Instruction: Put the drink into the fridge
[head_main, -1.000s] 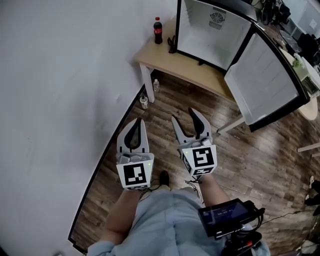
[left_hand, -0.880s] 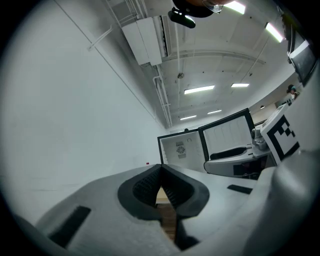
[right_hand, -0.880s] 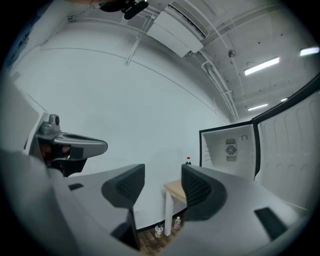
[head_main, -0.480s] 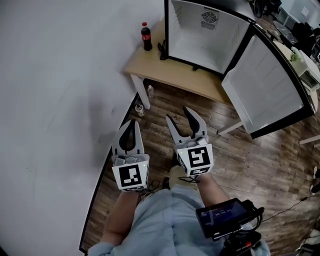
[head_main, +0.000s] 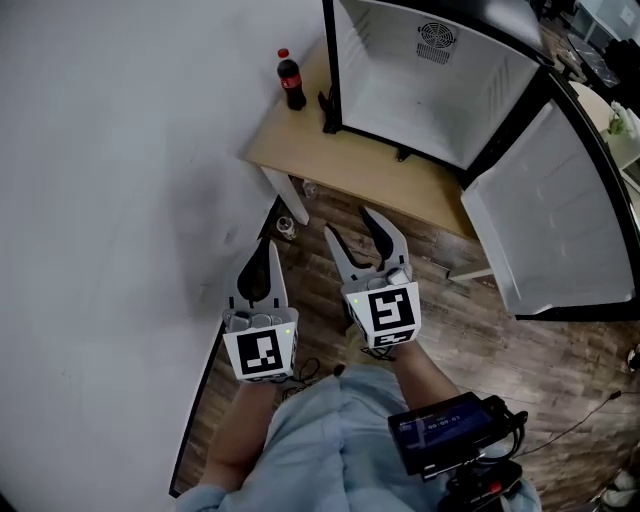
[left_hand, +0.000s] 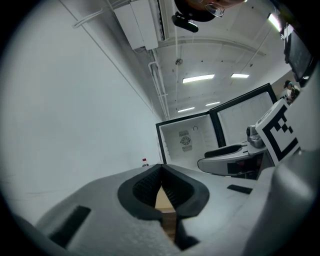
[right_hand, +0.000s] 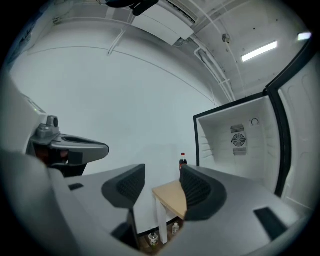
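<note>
The drink, a dark cola bottle (head_main: 291, 80) with a red cap, stands upright on the far left corner of a small wooden table (head_main: 340, 165), left of the open fridge (head_main: 430, 90). Both grippers are held level over the floor, short of the table. My left gripper (head_main: 270, 246) is shut with nothing in it; its pads meet in the left gripper view (left_hand: 161, 168), and the bottle's cap (left_hand: 145, 161) shows far behind them. My right gripper (head_main: 348, 224) is open and empty. Along its jaws in the right gripper view (right_hand: 162, 172) the bottle (right_hand: 183, 162) is far off.
The fridge's white inside (right_hand: 240, 145) holds nothing, and its door (head_main: 560, 220) swings wide to the right. A white wall (head_main: 120, 200) runs along the left. Two small bottles (head_main: 287, 228) stand on the wooden floor by the table leg (right_hand: 160, 220). A small screen (head_main: 445, 430) hangs at the person's waist.
Both grippers have travelled forward together toward the table; the table, bottle and fridge now lie closer and larger. Neither jaw pair has changed.
</note>
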